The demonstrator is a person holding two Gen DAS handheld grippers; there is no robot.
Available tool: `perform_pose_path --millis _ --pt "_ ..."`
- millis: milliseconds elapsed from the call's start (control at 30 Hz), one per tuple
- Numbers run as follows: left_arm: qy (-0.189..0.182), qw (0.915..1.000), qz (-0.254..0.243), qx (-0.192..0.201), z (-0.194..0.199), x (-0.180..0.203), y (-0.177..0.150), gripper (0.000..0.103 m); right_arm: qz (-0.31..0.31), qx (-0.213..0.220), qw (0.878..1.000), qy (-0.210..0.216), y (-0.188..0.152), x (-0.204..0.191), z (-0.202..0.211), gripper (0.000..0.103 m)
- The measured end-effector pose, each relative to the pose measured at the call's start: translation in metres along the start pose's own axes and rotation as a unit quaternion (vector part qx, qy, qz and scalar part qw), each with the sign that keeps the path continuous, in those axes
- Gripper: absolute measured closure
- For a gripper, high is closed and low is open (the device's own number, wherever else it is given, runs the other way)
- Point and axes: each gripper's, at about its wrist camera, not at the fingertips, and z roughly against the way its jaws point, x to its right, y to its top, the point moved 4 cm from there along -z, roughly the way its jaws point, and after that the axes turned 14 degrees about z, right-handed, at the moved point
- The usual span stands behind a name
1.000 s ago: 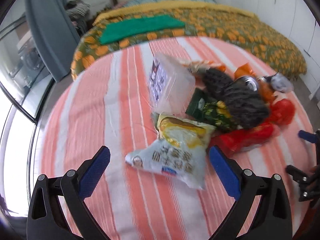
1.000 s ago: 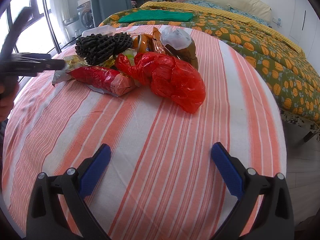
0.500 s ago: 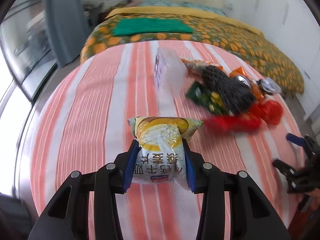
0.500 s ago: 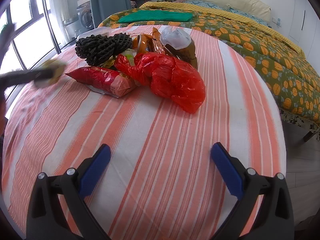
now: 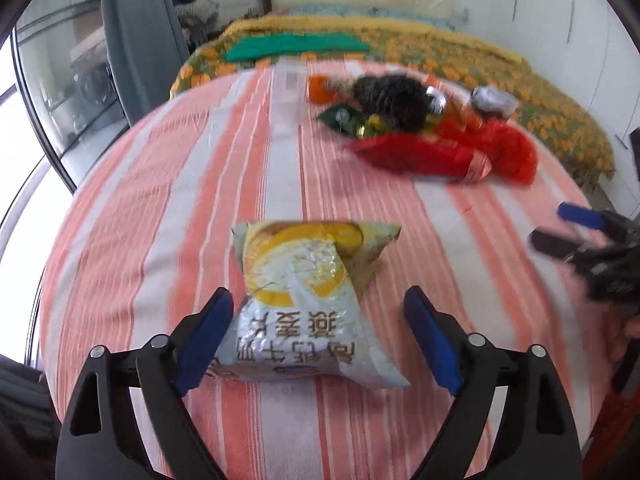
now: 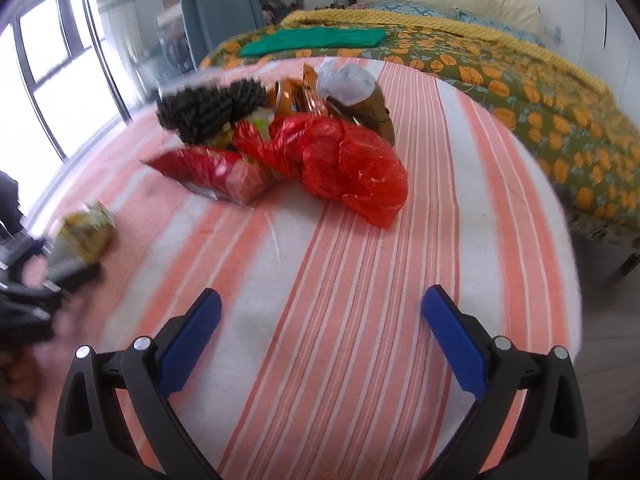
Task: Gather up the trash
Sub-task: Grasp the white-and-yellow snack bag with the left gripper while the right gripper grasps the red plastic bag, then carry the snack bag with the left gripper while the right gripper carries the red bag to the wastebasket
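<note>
Here, left tool [image 5: 316, 336] opening around snack packet [image 5: 308, 304], right tool [image 6: 320, 336] wide open over bare tablecloth [image 6: 360, 280].

orange-striped tablecloth [image 5: 360, 208]; red bag [image 6: 352, 168]

The left gripper [image 5: 316, 336] sits low in the frame's centre, tilted downward, its jaws opening, blue pads [image 5: 204, 336] spread apart (the left pad may graze something; the blur hides it). The right gripper [image 6: 320, 340] fills its frame's bottom centre, angled downward, jaws spread wide with nothing between them.
</note>
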Motion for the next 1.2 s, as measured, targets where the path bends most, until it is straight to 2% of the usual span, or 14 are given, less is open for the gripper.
perform_pose_path --millis 67,200,333,400,467,533,600,667,733,900,1067,1100,1167,1200 --pt "-0.006 0.9999 0.013 -0.007 -0.002 -0.006 0.001 0.014 -0.013 0.01 0.999 0.032 0.004 0.011 0.004 0.006" --pt "-0.013 0.9998 0.013 -0.012 -0.003 -0.006 0.0 0.01 0.058 0.013 0.998 -0.015 0.032 0.035 0.009 0.006" --pt "-0.011 0.9998 0.01 -0.014 -0.005 -0.004 -0.001 0.009 0.099 -0.015 0.995 0.024 0.053 0.041 -0.01 0.006" --pt "-0.013 0.9998 0.011 -0.014 -0.005 -0.004 0.0 0.009 0.101 -0.02 0.993 0.052 0.058 0.038 -0.02 0.006" --pt "-0.013 0.9998 0.011 -0.014 -0.005 -0.005 0.0 0.008 0.081 -0.03 0.991 0.1 0.059 0.034 -0.028 0.017" --pt "-0.013 0.9998 0.011 -0.014 -0.005 -0.005 0.0 0.008 0.07 -0.032 0.986 0.148 0.056 0.024 -0.024 0.021" --pt "-0.013 0.9998 0.011 -0.014 -0.005 -0.005 -0.001 0.008 0.085 -0.036 0.971 0.22 0.05 0.007 -0.008 0.021" --pt "-0.013 0.9997 0.011 -0.015 -0.004 -0.005 -0.001 0.008 0.119 -0.037 0.96 0.252 0.043 -0.009 0.011 0.021" --pt "-0.013 0.9997 0.011 -0.015 -0.006 -0.003 0.0 0.007 0.151 -0.033 0.965 0.213 0.043 -0.012 0.022 0.018" --pt "-0.013 0.9998 0.01 -0.015 -0.006 -0.003 0.0 0.007 0.131 -0.032 0.988 0.071 0.059 0.014 0.006 0.017" --pt "-0.015 0.9997 0.012 -0.015 -0.005 -0.003 0.0 0.007 0.118 -0.026 0.992 0.031 0.066 0.018 -0.02 0.019" --pt "-0.016 0.9997 0.012 -0.014 -0.005 -0.002 0.0 0.007 0.116 -0.025 0.992 0.033 0.066 0.016 -0.023 0.022" --pt "-0.016 0.9997 0.012 -0.014 -0.005 -0.003 -0.001 0.007 0.111 -0.031 0.992 0.045 0.065 0.011 -0.029 0.047" --pt "-0.016 0.9997 0.012 -0.014 -0.005 -0.002 -0.001 0.007 0.106 -0.034 0.993 0.048 0.064 0.008 -0.029 0.053"
